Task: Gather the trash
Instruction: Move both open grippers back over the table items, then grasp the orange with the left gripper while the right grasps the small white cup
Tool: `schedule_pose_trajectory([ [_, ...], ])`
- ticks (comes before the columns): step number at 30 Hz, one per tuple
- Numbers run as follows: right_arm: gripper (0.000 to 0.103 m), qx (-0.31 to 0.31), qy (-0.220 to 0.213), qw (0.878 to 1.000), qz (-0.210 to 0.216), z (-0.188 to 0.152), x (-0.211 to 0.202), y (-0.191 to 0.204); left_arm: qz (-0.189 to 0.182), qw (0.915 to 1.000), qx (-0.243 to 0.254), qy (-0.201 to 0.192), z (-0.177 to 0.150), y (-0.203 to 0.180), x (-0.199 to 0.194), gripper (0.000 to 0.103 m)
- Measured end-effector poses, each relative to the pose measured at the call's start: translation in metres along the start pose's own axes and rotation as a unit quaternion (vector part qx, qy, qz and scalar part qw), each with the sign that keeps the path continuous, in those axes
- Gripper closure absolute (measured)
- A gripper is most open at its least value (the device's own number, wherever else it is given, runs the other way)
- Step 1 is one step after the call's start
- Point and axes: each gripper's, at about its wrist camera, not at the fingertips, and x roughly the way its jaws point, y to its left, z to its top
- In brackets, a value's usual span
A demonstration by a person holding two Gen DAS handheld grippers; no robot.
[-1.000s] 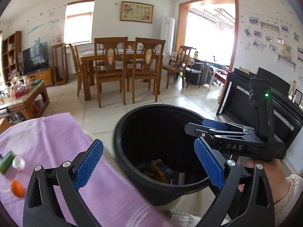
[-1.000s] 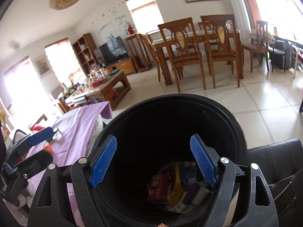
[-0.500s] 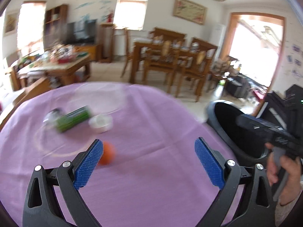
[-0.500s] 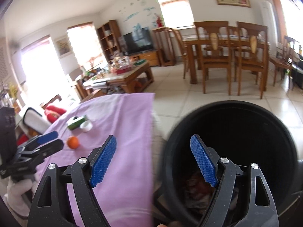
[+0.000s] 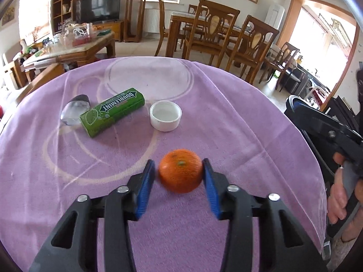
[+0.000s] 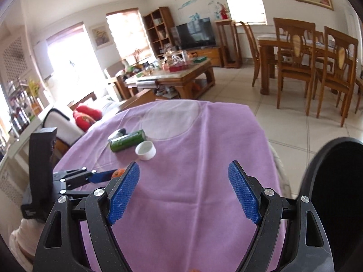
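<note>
An orange mandarin [image 5: 180, 173] lies on the purple tablecloth [image 5: 249, 136]. My left gripper [image 5: 179, 181] has closed around it, the blue pads [image 5: 145, 188] at its two sides. Behind it lie a green Doublemint pack [image 5: 112, 111], a white cap [image 5: 165, 119] and a clear wrapper [image 5: 73, 113]. In the right wrist view my right gripper [image 6: 183, 191] is open and empty above the cloth [image 6: 204, 158], with the left gripper [image 6: 99, 175], the mandarin [image 6: 119, 172], pack [image 6: 127, 143] and cap [image 6: 145, 150] ahead to the left.
The black trash bin [image 6: 335, 192] stands off the table's right edge; its rim [image 5: 292, 104] shows at the right in the left wrist view. A coffee table [image 6: 181, 77], dining chairs [image 6: 295, 63] and tiled floor lie beyond.
My left gripper swung from the bin to the table, came down on the mandarin and closed around it. My right gripper swung left off the bin and stays open.
</note>
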Motion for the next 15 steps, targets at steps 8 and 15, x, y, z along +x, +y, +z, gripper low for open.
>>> schedule_pose_trajectory([
  [8,0.024,-0.044,0.059,0.997,0.017,0.024,0.068,0.037,0.030,0.9960,-0.062,-0.056,-0.010,0.032,-0.028,0.066],
  [15,0.037,-0.100,0.117,0.988,0.007,0.032,0.130,0.082,0.030,0.9921,-0.098,-0.072,-0.014,0.046,-0.041,0.066],
])
